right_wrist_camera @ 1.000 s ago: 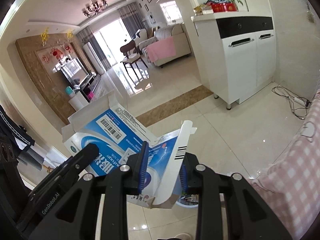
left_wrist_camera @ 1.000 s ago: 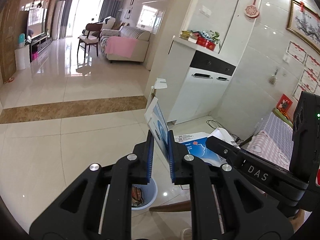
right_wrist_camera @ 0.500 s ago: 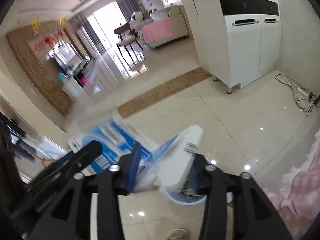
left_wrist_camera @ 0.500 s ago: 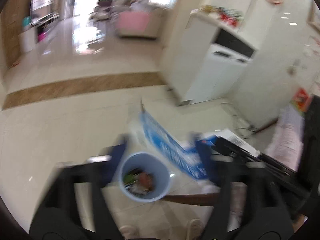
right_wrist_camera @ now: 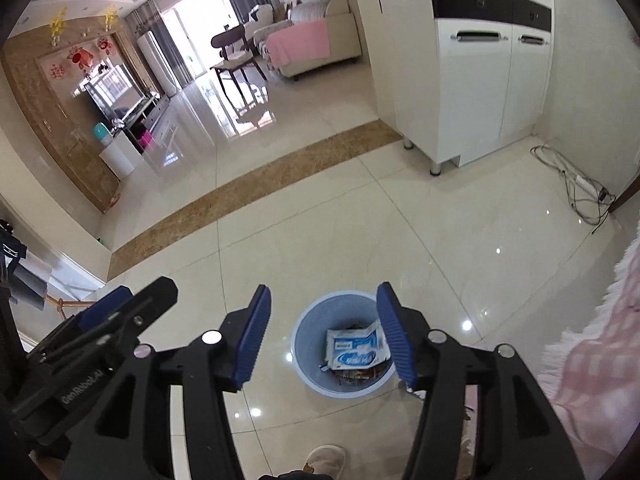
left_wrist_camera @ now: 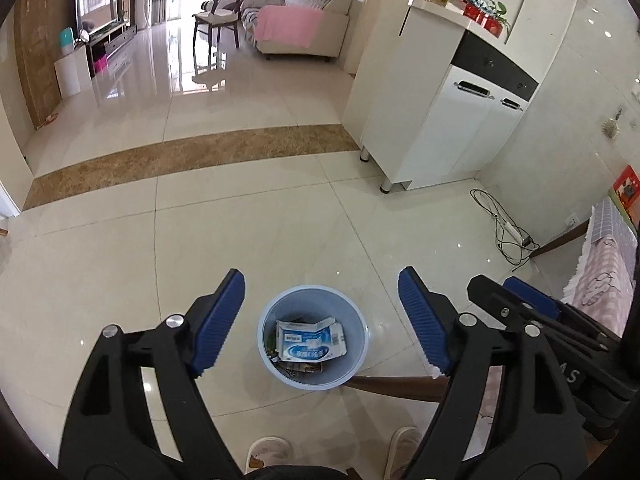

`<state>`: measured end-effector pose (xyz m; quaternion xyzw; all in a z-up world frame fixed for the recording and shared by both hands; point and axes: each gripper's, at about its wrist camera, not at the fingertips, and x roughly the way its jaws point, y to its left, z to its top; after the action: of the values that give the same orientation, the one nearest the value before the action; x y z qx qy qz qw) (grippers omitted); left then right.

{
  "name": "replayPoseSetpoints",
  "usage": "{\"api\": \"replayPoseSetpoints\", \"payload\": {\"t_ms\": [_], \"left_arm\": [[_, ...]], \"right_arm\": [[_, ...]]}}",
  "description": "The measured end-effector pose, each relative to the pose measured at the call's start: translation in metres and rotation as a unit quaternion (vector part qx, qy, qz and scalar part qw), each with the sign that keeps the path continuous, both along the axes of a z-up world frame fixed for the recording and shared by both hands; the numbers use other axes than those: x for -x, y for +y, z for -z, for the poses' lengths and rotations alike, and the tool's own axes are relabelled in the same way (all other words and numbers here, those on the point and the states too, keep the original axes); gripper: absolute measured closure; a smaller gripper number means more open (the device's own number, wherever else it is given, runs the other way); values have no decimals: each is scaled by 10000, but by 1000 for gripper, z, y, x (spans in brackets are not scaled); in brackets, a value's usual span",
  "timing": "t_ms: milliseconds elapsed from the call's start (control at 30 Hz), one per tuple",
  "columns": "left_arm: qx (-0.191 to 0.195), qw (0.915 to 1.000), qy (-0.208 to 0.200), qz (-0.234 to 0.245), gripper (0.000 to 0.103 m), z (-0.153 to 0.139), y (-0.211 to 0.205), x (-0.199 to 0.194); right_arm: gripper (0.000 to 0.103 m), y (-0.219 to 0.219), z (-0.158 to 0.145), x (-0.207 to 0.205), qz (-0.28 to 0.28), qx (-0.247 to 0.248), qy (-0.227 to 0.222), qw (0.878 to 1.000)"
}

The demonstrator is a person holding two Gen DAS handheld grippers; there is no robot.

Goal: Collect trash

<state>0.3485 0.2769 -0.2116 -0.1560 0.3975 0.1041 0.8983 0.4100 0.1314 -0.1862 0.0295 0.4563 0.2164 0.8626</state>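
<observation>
Both my claws are spread wide and carry nothing: left gripper (left_wrist_camera: 320, 312) and right gripper (right_wrist_camera: 324, 332) hang over the round pale-blue plastic bin (left_wrist_camera: 362, 330) on the glossy tiled floor (left_wrist_camera: 248, 236). A flattened blue-and-white cardboard box (left_wrist_camera: 310, 340) lies inside it on top of other rubbish. This drop looks done; next I'd seek more trash, perhaps on the pink checked cloth (right_wrist_camera: 600, 356) at right.

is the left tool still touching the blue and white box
Apart. In the left wrist view the left tool is open above the bin, where the box lies.
</observation>
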Motion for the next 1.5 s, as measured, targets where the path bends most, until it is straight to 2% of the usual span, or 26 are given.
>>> {"api": "replayPoseSetpoints", "payload": {"t_ms": [233, 400, 600, 767, 933, 1233, 1400, 1500], "left_arm": [[-200, 9992, -343, 103, 25, -45, -24, 33], [-523, 9960, -697, 221, 22, -89, -51, 67], [-790, 9898, -1107, 418, 21, -136, -92, 118], [-1207, 9811, -1407, 547, 20, -166, -136, 161], [-1408, 9722, -1699, 784, 19, -186, -174, 193], [-1364, 9568, -2135, 1424, 16, -208, -225, 248], [-1547, 9478, -2375, 1462, 16, -214, -238, 280], [-1456, 9465, -2463, 1495, 15, -217, -240, 290]], "right_arm": [[45, -28, -50, 36, 22, -174, -434, 9989], [42, -61, -90, 72, 123, -260, -825, 9962], [34, -111, -133, 132, 411, -326, -1347, 9895], [26, -153, -162, 185, 659, -454, -1716, 9819], [24, -195, -181, 231, 948, -489, -2016, 9737], [20, -262, -205, 310, 1681, -320, -2500, 9530], [18, -285, -213, 349, 1922, -242, -2709, 9429], [17, -296, -218, 376, 2098, -146, -2839, 9355]]}}
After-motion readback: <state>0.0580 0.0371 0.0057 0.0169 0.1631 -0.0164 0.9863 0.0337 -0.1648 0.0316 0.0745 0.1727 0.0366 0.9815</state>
